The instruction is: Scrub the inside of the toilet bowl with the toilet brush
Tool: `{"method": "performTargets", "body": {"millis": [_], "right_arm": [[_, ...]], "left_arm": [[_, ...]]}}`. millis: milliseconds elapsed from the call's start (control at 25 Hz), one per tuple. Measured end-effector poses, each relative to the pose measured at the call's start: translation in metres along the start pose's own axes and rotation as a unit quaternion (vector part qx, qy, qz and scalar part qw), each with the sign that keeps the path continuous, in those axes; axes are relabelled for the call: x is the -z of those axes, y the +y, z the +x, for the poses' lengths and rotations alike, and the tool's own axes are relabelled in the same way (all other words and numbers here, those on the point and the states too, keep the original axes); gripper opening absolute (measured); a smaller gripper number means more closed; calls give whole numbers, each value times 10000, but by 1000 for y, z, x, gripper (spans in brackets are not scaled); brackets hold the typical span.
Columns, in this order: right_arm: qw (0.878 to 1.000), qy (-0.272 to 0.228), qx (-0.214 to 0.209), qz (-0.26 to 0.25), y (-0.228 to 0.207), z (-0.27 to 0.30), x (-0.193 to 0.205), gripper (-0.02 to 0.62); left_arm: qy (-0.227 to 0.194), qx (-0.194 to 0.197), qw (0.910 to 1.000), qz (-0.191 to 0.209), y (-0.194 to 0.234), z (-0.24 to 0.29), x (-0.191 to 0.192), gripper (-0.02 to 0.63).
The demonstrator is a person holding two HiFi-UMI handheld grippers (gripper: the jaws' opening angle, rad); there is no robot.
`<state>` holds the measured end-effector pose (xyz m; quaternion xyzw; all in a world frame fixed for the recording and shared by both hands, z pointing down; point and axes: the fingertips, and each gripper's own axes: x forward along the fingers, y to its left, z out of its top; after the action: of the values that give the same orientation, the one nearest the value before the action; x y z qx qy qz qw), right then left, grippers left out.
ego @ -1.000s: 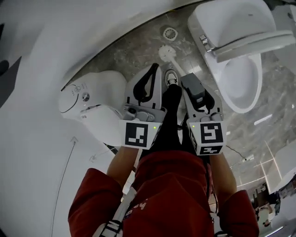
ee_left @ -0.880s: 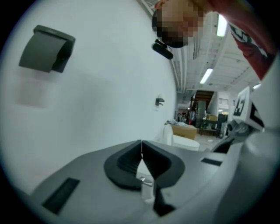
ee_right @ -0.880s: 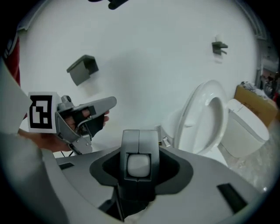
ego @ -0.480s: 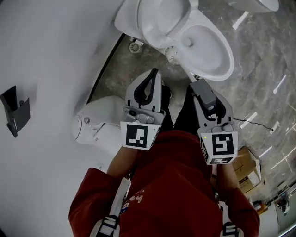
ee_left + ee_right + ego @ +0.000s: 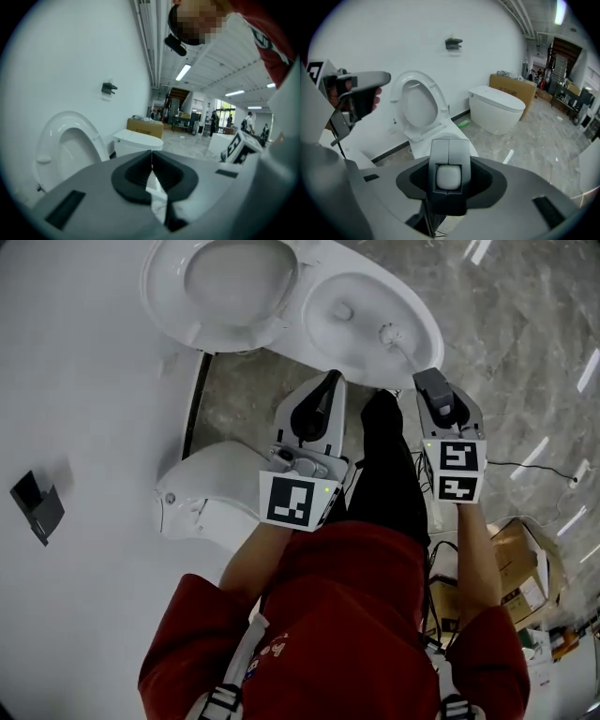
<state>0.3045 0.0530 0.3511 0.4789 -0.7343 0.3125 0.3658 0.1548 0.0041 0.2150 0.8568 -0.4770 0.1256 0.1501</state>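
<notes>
Your view swung round over the last second. The toilet bowl (image 5: pixel 417 310) had sat off at the upper right; now it lay straight ahead of both claws, with the seat and lid (image 5: pixel 225 287) tipped up towards the wall.

Your right claw (image 5: pixel 433 381) was clamped on the handle of the toilet brush (image 5: pixel 389 332). In the right gripper view the white butt end sat square between the jaws.

A second back the brush head hung over bare floor (image 5: pixel 525 352). Half a second back it was at the bowl's near rim. Now the head was inside the rim line, close to the bowl's right edge. I couldn't tell whether the bristles touched porcelain.

Your left claw (image 5: pixel 330 379) had its jaws together with nothing in them, and its tip was at the bowl's near rim.

My read: the approach was done and scrubbing hadn't started. The next move needed the head dropped lower and swept around the inner wall.

The second toilet (image 5: pixel 216 486), lid down on your left, wasn't in play.
</notes>
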Motion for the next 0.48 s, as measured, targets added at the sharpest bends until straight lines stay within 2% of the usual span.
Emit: {"method": "performTargets", "body": {"millis": [120,280,480], "right_arm": [[9999,109,-60,-59,-31,41,14,178],[9997,-39,-184,-129,-53,91,4,178],[9993,-351,-88,-90,-53,139,-30,176]], "left_arm": [[69,1,9999,-74,-16,31,17,-2],[476,6,9988,-88,-25,62,43,-2],[536,-248,9981,-173,3,82,68,-2]]}}
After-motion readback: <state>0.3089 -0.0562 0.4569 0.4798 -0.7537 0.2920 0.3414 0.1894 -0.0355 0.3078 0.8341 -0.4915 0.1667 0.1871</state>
